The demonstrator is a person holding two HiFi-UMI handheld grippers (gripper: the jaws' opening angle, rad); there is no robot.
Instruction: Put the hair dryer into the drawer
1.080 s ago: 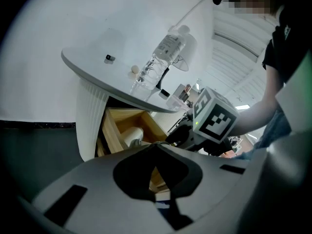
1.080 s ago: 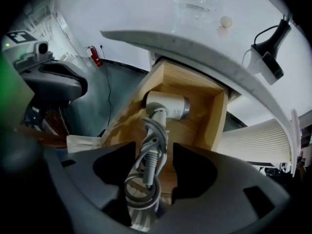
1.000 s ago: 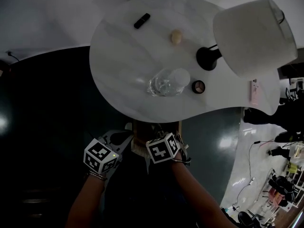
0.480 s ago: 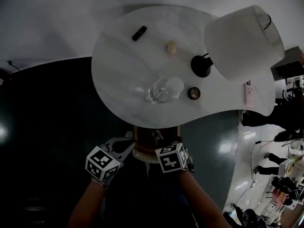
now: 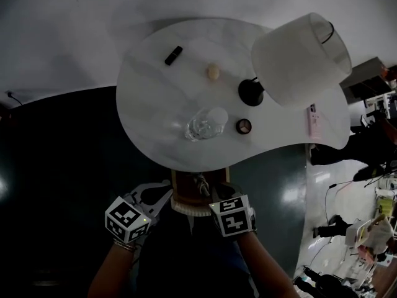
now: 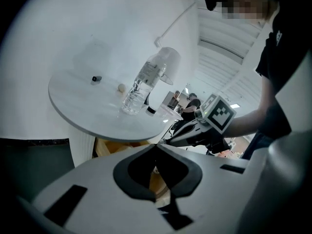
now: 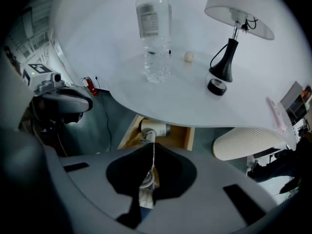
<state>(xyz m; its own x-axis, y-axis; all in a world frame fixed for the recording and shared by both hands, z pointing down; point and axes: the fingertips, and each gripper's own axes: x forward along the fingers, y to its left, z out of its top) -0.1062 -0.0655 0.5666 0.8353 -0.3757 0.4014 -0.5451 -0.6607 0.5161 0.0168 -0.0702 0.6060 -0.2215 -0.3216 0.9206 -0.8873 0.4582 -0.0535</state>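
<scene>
Right gripper (image 7: pixel 153 147) jaws just closed together, empty; white hair dryer (image 7: pixel 155 128) lying in open wooden drawer (image 7: pixel 188 134)

Table top (image 5: pixel 155 92) recorded as smooth, faintly veined white; bottle (image 7: pixel 153 33) clear glossy plastic; drawer (image 7: pixel 189 136) pale wood; hair dryer (image 7: pixel 156 128) smooth white plastic; lampshade (image 5: pixel 298 58) matt.

The white rounded table (image 5: pixel 155 104) bears an upright water bottle (image 5: pixel 201 124), a lamp (image 5: pixel 298 58) (black base), a small round compact (image 5: pixel 243 126) beside it, a pale lump (image 5: pixel 213 71), a small black object (image 5: pixel 169 55) and a pink item (image 5: pixel 313 121) near its right edge. The wooden drawer (image 7: pixel 189 136) beneath holds the hair dryer (image 7: pixel 156 127).
</scene>
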